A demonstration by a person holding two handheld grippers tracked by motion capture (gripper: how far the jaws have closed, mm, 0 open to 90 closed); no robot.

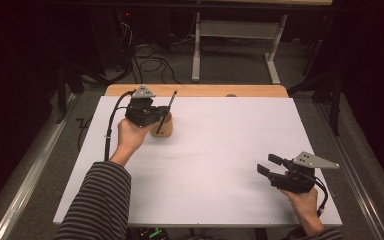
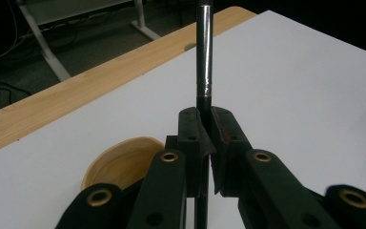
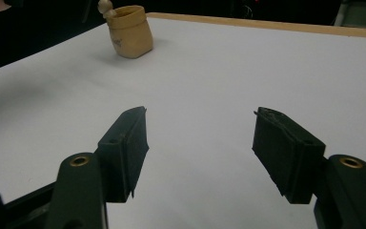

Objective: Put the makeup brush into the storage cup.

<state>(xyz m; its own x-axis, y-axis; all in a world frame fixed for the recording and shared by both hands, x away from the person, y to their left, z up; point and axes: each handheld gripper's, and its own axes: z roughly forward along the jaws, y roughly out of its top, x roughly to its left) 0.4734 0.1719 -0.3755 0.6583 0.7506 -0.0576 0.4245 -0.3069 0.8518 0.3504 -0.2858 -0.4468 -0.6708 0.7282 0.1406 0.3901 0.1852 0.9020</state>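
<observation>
The left gripper (image 2: pixel 205 125) clamps a black pen (image 2: pixel 204 47) over the wooden cup (image 1: pixel 163 126) at ten o'clock. The right gripper (image 3: pixel 200 143) gapes empty. A tilted release could tip the cup.

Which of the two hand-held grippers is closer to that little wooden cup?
The left. The left hand-held gripper hovers right above the wooden cup, clamping a dark stick. The right hand-held gripper sits open, far off near the table's front corner.

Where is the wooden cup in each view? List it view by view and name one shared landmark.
High view: wooden cup upper left of centre, on the white sheet.
Left gripper view: cup bottom left, beside the jaws.
Right gripper view: cup top left, far off.
Shared landmark: wooden table edge behind it.
</observation>
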